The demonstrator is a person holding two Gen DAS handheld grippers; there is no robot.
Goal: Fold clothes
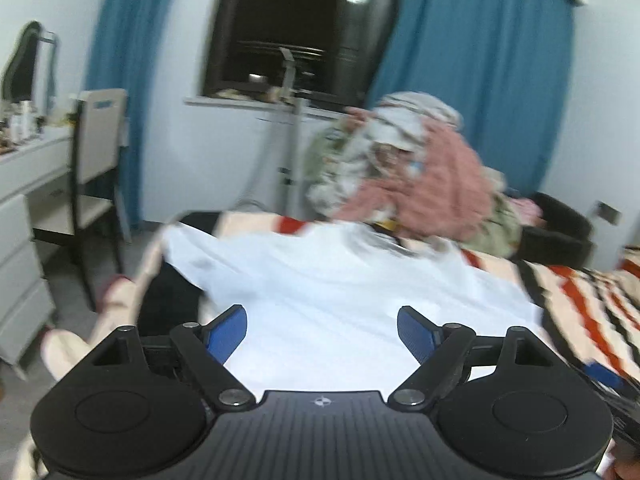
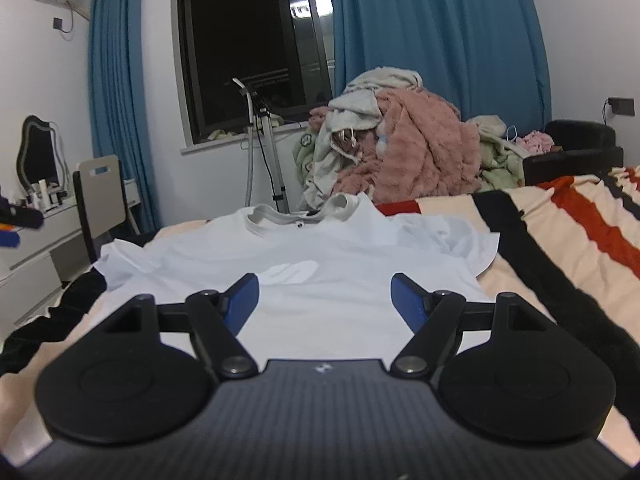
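A white T-shirt (image 2: 320,256) lies spread flat on the striped bed cover, collar (image 2: 296,216) at the far end, a pale logo on the chest. My right gripper (image 2: 325,300) is open and empty, low over the shirt's near part. In the left wrist view the same shirt (image 1: 320,280) looks blurred, one sleeve out to the left. My left gripper (image 1: 322,332) is open and empty just above the shirt's near part. The right gripper's blue-tipped edge (image 1: 600,376) shows at the right of that view.
A heap of pink, grey and green clothes (image 2: 400,152) is piled beyond the bed's far end. The striped bed cover (image 2: 580,232) runs right. A dark garment (image 2: 72,300) lies at the left edge. A chair (image 2: 100,196), a white dresser (image 2: 32,248) and a steamer stand (image 2: 264,152) stand left.
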